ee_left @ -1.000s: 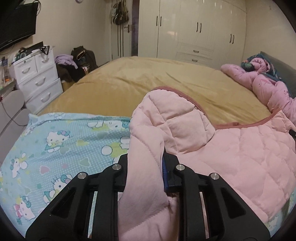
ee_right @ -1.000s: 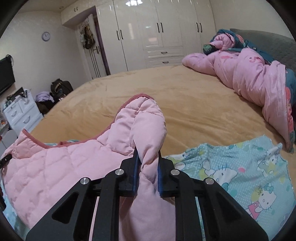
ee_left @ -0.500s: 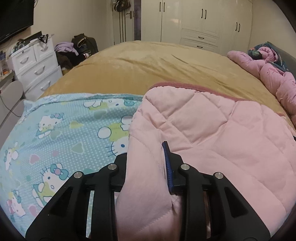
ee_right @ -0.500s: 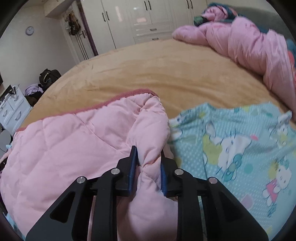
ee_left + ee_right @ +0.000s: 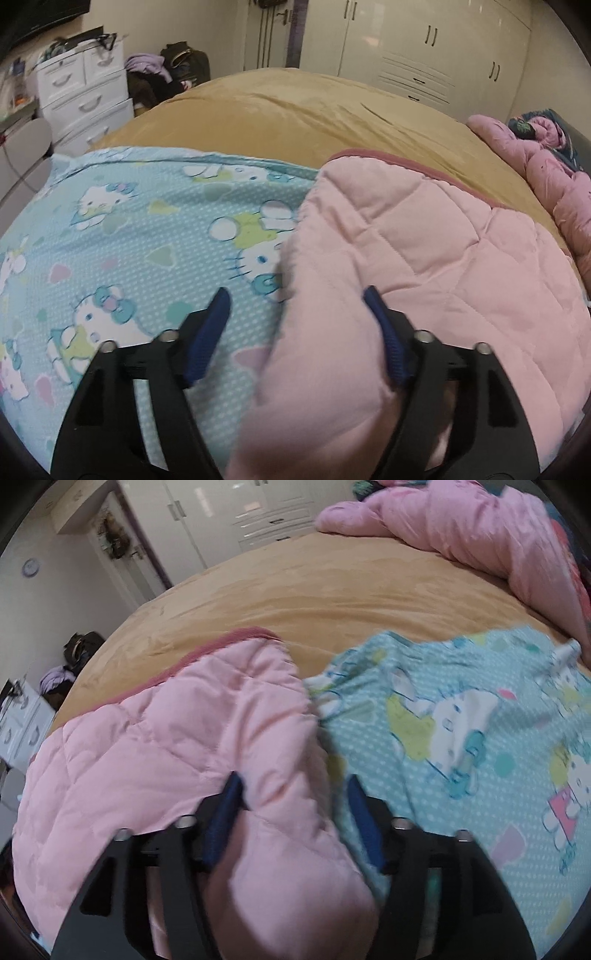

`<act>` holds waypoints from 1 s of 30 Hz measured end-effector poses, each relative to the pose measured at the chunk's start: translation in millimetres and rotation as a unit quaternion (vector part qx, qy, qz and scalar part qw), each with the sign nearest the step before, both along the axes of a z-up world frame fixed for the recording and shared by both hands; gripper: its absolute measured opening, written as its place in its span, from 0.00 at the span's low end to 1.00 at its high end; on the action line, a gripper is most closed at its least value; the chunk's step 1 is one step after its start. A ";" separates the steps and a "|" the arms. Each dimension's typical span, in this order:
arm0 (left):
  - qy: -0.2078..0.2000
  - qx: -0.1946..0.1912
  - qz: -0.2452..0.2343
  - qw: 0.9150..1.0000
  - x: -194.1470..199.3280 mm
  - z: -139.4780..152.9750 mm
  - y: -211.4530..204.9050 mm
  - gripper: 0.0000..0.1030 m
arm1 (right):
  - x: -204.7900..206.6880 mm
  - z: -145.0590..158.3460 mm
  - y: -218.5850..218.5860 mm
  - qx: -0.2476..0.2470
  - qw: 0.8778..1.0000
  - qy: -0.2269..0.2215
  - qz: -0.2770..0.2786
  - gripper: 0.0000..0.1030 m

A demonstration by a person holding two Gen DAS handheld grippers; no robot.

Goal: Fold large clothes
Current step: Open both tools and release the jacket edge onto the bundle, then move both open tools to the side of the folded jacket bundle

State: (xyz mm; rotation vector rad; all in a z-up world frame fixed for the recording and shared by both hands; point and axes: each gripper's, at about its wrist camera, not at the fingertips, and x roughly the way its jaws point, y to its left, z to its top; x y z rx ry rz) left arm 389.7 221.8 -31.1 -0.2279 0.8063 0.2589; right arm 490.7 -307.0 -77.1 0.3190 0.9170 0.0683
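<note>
- Where half a second ago both grippers pinched the pink quilted garment [image 5: 424,258], I now see both sets of fingers spread wide and gripping nothing.
- Left gripper [image 5: 297,306]: blue pads well apart; the garment's folded edge lies loose between them, touching the right-hand pad only, as far as I can tell.
- Right gripper [image 5: 293,794]: also wide open; a pink fold sits between the pads, against the left-hand one, released.
- Garment has dropped from raised to lying flat on the Hello Kitty sheet [image 5: 147,240], its far part on the tan bedspread [image 5: 295,110].
- Orientation: darker pink trimmed edge [image 5: 399,158] points away from me toward the wardrobe [image 5: 424,44]; long axis appears to run across the bed, left to right between the two grippers.
- Count: one garment being worked, one printed sheet, two grippers, one bunched pink duvet [image 5: 461,528] at the head of the bed.
- White drawer unit [image 5: 81,88] stands beside the bed on the left.
</note>
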 end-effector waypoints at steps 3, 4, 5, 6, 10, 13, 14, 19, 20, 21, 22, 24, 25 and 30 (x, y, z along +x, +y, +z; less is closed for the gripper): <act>-0.003 0.005 0.001 1.000 -14.9 10.9 -1.1 0.83 | -15.7 9.5 -4.7 -0.007 1.000 -0.010 -0.004 0.81; -0.003 0.012 0.001 1.000 -18.1 14.6 -3.0 0.86 | -22.3 14.4 -4.3 -0.012 1.000 -0.020 0.002 0.81; -0.006 0.018 -0.001 1.000 -23.4 19.3 -5.3 0.89 | -26.6 17.8 -3.7 -0.016 1.000 -0.025 0.006 0.81; -0.010 0.018 -0.004 1.000 -26.8 22.6 -6.6 0.89 | -34.1 24.0 -2.5 -0.025 0.999 -0.034 0.011 0.81; -0.029 0.026 -0.016 0.999 -43.9 42.4 -20.2 0.91 | -62.8 48.1 4.2 -0.032 0.996 -0.073 0.037 0.82; -0.040 0.035 -0.029 0.998 -54.3 53.9 -37.8 0.91 | -90.9 66.7 12.7 -0.025 0.992 -0.108 0.063 0.92; -0.041 0.036 -0.033 0.998 -55.5 55.4 -42.3 0.91 | -95.8 71.5 15.7 -0.026 0.991 -0.113 0.072 0.92; -0.038 0.036 -0.070 0.996 -64.9 58.8 -81.4 0.91 | -127.4 84.0 53.0 -0.028 0.982 -0.119 0.145 0.92; -0.036 0.036 -0.081 0.995 -65.9 57.1 -91.5 0.91 | -129.9 82.9 59.8 -0.030 0.980 -0.117 0.158 0.92; -0.033 0.038 -0.092 0.994 -66.1 54.7 -102.4 0.91 | -134.5 81.1 70.1 -0.035 0.978 -0.114 0.172 0.92; -0.029 0.040 -0.099 0.994 -66.1 51.6 -111.1 0.91 | -137.7 78.5 80.6 -0.041 0.976 -0.110 0.185 0.92; -0.018 0.043 -0.116 0.992 -65.1 43.1 -130.2 0.91 | -139.1 70.2 98.9 -0.051 0.973 -0.093 0.206 0.92; -0.013 0.042 -0.119 0.992 -64.9 39.1 -135.7 0.91 | -138.2 64.5 105.8 -0.058 0.973 -0.082 0.208 0.92; 0.019 0.054 -0.125 0.990 -58.8 10.1 -159.4 0.91 | -136.1 33.4 131.7 -0.116 0.968 -0.042 0.219 0.96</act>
